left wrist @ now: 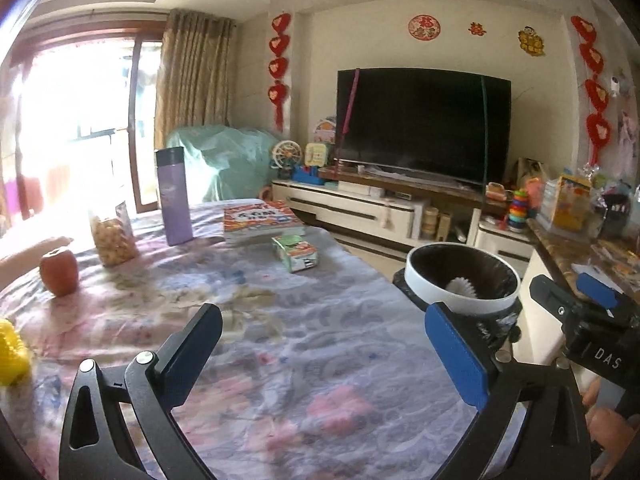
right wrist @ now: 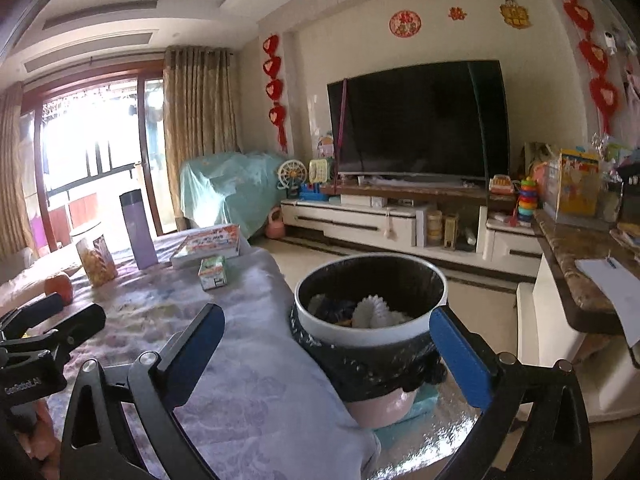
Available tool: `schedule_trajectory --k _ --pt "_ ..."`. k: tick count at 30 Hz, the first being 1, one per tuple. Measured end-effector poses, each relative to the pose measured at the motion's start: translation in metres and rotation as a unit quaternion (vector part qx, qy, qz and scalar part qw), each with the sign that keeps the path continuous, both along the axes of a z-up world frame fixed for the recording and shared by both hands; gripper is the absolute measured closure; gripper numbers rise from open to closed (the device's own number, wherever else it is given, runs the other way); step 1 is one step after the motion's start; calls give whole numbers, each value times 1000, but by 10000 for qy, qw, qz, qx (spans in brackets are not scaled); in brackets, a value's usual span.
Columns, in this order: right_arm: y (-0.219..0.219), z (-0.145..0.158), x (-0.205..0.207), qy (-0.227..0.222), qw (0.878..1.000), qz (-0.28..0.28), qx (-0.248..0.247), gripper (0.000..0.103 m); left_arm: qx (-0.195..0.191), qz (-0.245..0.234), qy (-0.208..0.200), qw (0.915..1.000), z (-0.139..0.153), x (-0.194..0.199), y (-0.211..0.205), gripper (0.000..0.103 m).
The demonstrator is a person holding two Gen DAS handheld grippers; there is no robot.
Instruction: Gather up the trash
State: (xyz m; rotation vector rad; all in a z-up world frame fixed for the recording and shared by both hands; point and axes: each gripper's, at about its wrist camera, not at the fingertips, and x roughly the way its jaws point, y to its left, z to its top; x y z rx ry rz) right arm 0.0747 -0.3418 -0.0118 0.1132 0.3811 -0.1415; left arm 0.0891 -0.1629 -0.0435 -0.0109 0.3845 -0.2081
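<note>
Nearest me, my left gripper (left wrist: pixel 320 350) and right gripper (right wrist: pixel 328 350) both gaped wide and held nothing. A yellow thing (left wrist: pixel 12 350) was cut off at the edge. The bin (right wrist: pixel 370 300) beside the floral-clothed table (left wrist: pixel 280 340) held white crumpled trash (right wrist: pixel 374 312); a small carton (left wrist: pixel 295 254) lay farther on the cloth. Beyond stood the television (left wrist: pixel 420 124).

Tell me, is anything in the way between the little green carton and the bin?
Nothing visible. Only bare cloth lies between the carton and the bin, which stands open just off the table's edge. Both grippers, left and right, are open and empty.
</note>
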Motion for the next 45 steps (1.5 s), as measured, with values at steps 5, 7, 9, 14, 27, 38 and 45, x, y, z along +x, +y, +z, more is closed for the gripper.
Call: schedule_trajectory --k 5,7,9,14,27,38,45 --pt "-1 -3 -4 -20 10000 -29 -11 0 -9 131 -25 9999 0 -3 -1 1" --pt "0 -2 -6 -49 10000 -43 -3 0 -3 121 -12 9999 0 -2 -3 1" --pt "0 -2 -8 -89 9999 -50 -5 0 4 147 -15 9999 0 -2 -2 1" --pt "1 0 -9 -126 9999 -55 -37 0 31 176 -61 9998 0 -2 0 1" --pt "4 5 -11 -235 9997 13 -51 0 22 174 -165 9997 -2 -2 6 1" --pt "4 6 -13 -296 9995 38 -31 0 128 198 -311 9992 -2 -4 7 1" --pt "3 6 -13 -304 9995 50 -18 0 140 191 -292 9993 -4 -4 7 1"
